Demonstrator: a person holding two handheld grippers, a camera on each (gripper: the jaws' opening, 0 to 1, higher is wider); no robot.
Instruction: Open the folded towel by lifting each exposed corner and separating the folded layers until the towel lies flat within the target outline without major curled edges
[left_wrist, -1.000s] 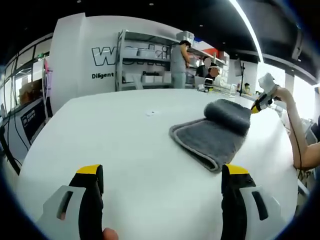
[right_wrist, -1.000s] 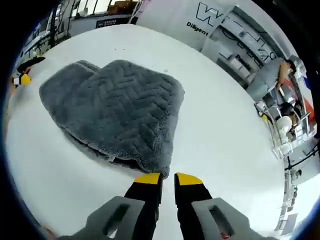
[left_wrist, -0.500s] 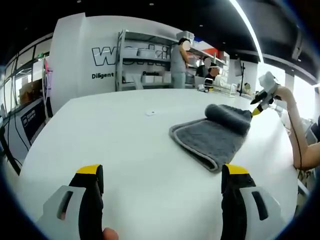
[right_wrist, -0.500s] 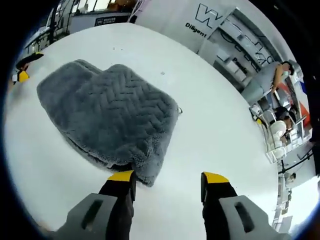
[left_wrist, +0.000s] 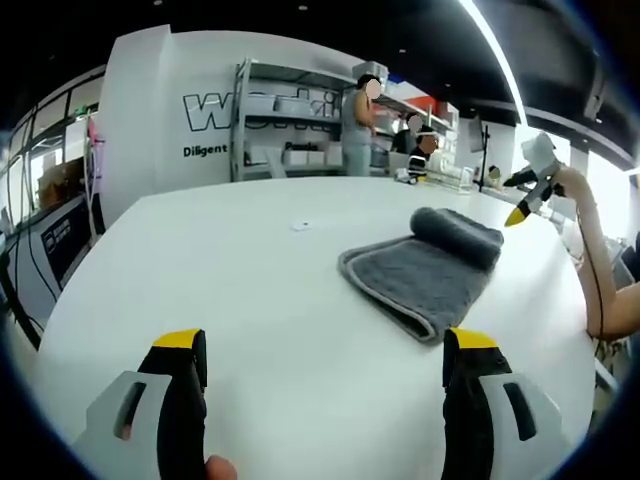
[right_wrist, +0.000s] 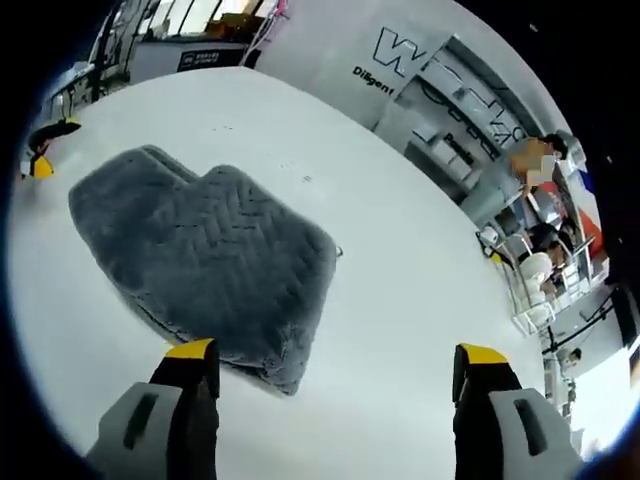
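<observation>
A grey folded towel (left_wrist: 428, 270) lies on the white table (left_wrist: 230, 300), its far end rolled over in a thick fold (left_wrist: 458, 232). My left gripper (left_wrist: 325, 345) stands open well short of it, nothing between the jaws. In the right gripper view the towel (right_wrist: 200, 262) shows its herringbone top layer, with a lower layer sticking out at the left. My right gripper (right_wrist: 336, 360) is open wide just above the towel's near corner, holding nothing. In the left gripper view the right gripper (left_wrist: 528, 200) hangs above the table beyond the towel's far end.
Metal shelving (left_wrist: 300, 130) and a white wall with lettering stand behind the table. People (left_wrist: 357, 120) stand by the shelves. A person's arm (left_wrist: 590, 260) reaches in from the right. The left gripper's yellow tip (right_wrist: 40, 165) shows at the left edge.
My right gripper went from shut to wide open, let go of the towel's corner and drew back and up. The lifted fold sank down onto the towel. My left gripper stayed still.
</observation>
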